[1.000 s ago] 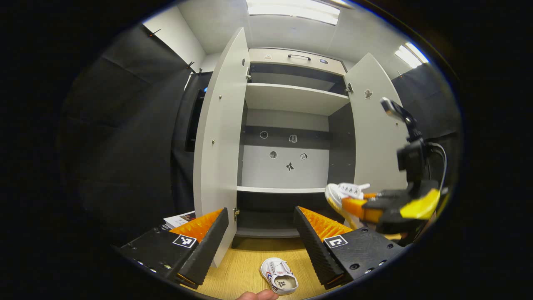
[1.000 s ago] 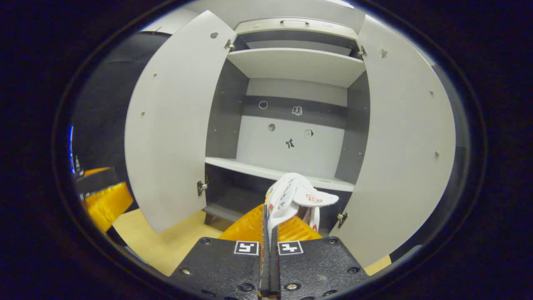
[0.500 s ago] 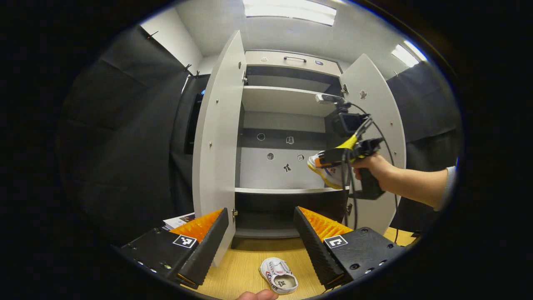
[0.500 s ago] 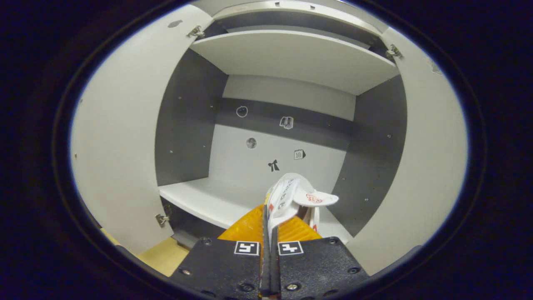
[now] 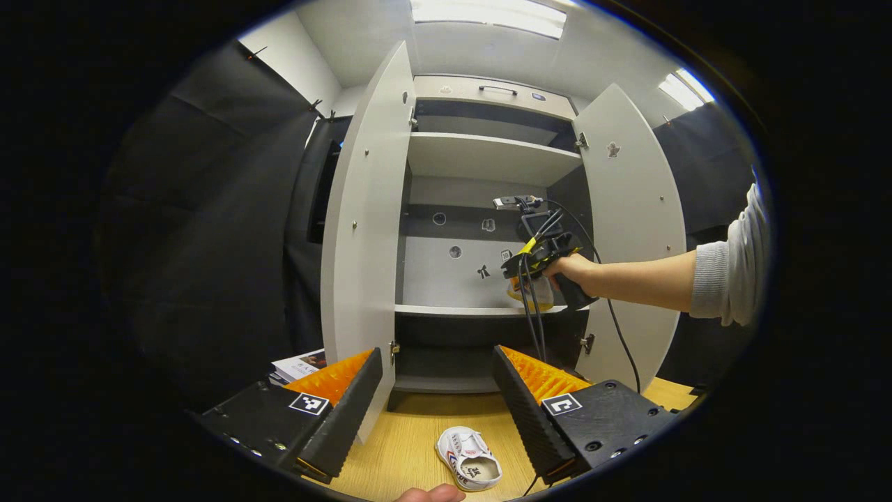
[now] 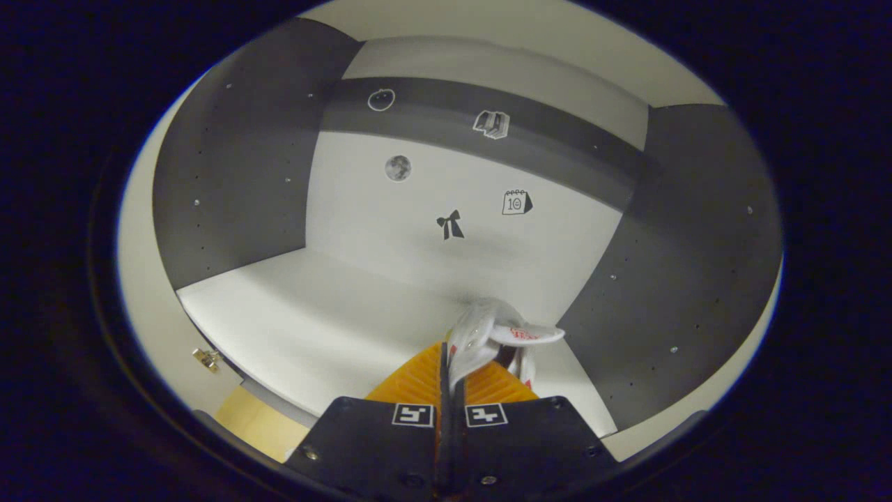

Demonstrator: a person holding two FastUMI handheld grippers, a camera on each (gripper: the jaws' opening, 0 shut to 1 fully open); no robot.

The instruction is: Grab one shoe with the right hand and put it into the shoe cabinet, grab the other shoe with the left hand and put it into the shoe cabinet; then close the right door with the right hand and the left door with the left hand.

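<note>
My right gripper (image 6: 450,373) is shut on a white shoe (image 6: 488,333), pinching its upper edge, and holds it just above the white middle shelf (image 6: 313,314) inside the shoe cabinet, towards the right wall. In the left gripper view a hand holds that gripper (image 5: 524,268) with the shoe (image 5: 535,296) deep in the cabinet's right side. The other white shoe (image 5: 468,459) lies on the wooden floor before the cabinet, between and below my left gripper's fingertips. My left gripper (image 5: 435,394) is open and holds nothing.
Both cabinet doors stand wide open, the left door (image 5: 362,230) and the right door (image 5: 627,223). A sleeved arm (image 5: 697,279) and a cable cross in front of the right door. Some booklets (image 5: 300,364) lie on the floor at the left. A thumb (image 5: 428,495) shows at the bottom edge.
My right gripper has carried the shoe forward from outside the doors into the cabinet, down towards the middle shelf. My left gripper and the floor shoe have stayed put.
</note>
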